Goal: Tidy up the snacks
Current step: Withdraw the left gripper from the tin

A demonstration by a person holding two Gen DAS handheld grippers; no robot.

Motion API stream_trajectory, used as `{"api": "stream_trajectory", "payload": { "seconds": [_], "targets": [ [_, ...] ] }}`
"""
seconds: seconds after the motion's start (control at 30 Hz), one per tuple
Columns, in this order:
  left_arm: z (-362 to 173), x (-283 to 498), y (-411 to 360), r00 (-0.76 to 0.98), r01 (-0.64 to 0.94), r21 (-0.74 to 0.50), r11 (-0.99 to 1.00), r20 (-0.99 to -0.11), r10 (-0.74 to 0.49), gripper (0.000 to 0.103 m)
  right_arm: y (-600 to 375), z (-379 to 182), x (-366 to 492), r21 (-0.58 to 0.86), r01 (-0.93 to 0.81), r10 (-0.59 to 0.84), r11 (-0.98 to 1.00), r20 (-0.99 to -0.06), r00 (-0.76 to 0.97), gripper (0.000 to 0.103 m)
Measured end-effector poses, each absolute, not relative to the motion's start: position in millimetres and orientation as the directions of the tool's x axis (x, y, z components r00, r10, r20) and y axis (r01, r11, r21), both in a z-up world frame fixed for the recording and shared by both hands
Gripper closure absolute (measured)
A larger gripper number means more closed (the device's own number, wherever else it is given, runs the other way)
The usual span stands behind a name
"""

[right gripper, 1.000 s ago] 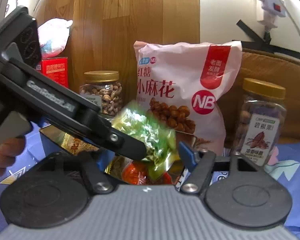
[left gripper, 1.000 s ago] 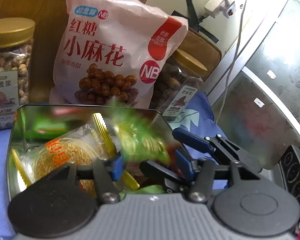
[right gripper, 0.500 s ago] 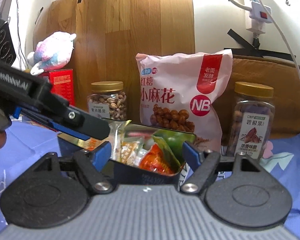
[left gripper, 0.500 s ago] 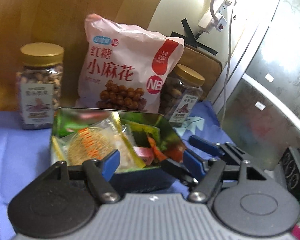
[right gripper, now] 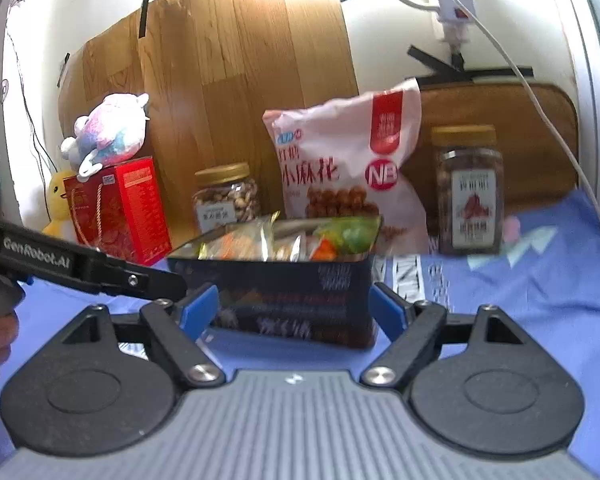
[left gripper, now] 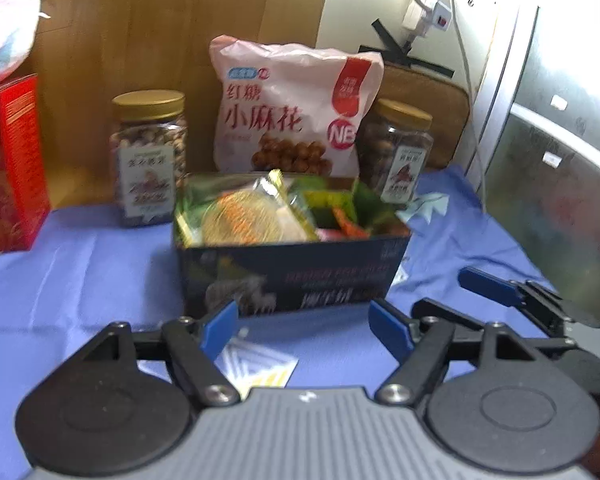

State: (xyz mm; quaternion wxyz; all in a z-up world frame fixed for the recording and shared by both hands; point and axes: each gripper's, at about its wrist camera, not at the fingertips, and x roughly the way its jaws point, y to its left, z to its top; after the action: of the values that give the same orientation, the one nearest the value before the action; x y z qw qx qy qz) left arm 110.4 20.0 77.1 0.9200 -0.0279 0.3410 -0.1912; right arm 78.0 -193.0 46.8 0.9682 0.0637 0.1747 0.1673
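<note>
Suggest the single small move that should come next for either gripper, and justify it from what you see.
Probably bring the right gripper toward the nut jar on that side: both grippers are open and empty, the left gripper too, the snack box looks full, and the jars and pink bag stand loose behind it.

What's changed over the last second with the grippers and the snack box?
The left gripper let go of a green snack packet into the snack box, then both it and the right gripper pulled back, open and empty. The pink bag and both jars stayed put.
</note>
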Motion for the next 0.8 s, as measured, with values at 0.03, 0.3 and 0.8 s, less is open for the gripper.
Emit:
{"api": "stream_trajectory", "payload": {
  "seconds": [0.03,0.3,0.8],
  "targets": [
    [75,106,22,0.697,0.325,-0.173,0.93,-0.62,-0.359,0.029,-192,46,74,0.185,-0.3,0.346,0.936,-0.323,0.881,0.018],
    [61,76,38,0.713,0.261,-0.147,0.954,-0.638,-0.293,0.029,-183,40,50,0.228,-0.295,0.363,0.928,-0.37,0.855,0.018],
    [48,41,48,0.748,0.205,-0.079,0.975,-0.631,-0.209,0.016,-170,38,15,0.268,-0.239,0.33,0.933,-0.379,0.865,0.018]
  ]
}}
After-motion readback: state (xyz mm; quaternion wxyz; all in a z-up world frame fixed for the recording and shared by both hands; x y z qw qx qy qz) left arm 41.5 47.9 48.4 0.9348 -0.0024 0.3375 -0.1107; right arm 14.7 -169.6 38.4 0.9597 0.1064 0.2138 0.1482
